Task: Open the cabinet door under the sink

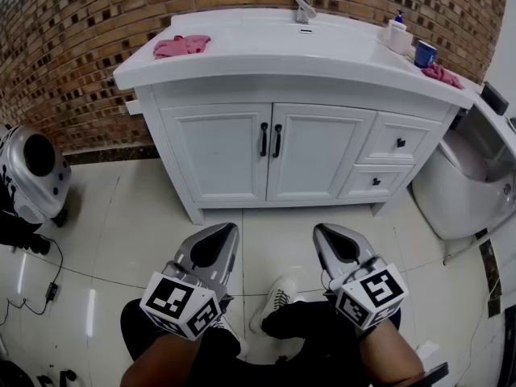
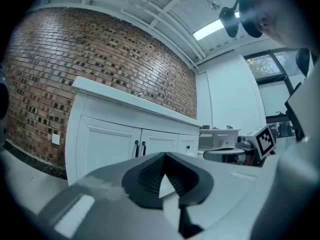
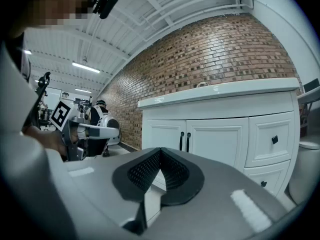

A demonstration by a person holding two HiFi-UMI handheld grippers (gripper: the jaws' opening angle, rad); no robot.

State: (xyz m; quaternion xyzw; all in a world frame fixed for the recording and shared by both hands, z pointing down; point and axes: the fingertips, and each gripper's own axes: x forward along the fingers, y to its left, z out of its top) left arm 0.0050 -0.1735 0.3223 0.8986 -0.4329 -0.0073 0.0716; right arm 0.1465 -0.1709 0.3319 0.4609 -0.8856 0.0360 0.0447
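Observation:
A white vanity cabinet (image 1: 234, 103) stands against the brick wall with a sink on top. Its two doors are closed, the left door (image 1: 218, 151) and the right door (image 1: 318, 151), each with a black vertical handle (image 1: 264, 139) (image 1: 277, 140) at the middle seam. The same handles (image 2: 140, 148) (image 3: 185, 141) show in both gripper views. My left gripper (image 1: 228, 229) and right gripper (image 1: 321, 230) are held side by side over the tiled floor, well short of the cabinet. Both have their jaws shut with nothing between them.
Two drawers (image 1: 399, 142) sit at the cabinet's right. On the counter lie a pink cloth (image 1: 181, 45), a faucet (image 1: 304, 6), a soap bottle (image 1: 397, 31) and a blue cup (image 1: 425, 53). A toilet (image 1: 472, 176) stands to the right, a white-grey machine (image 1: 32, 172) to the left.

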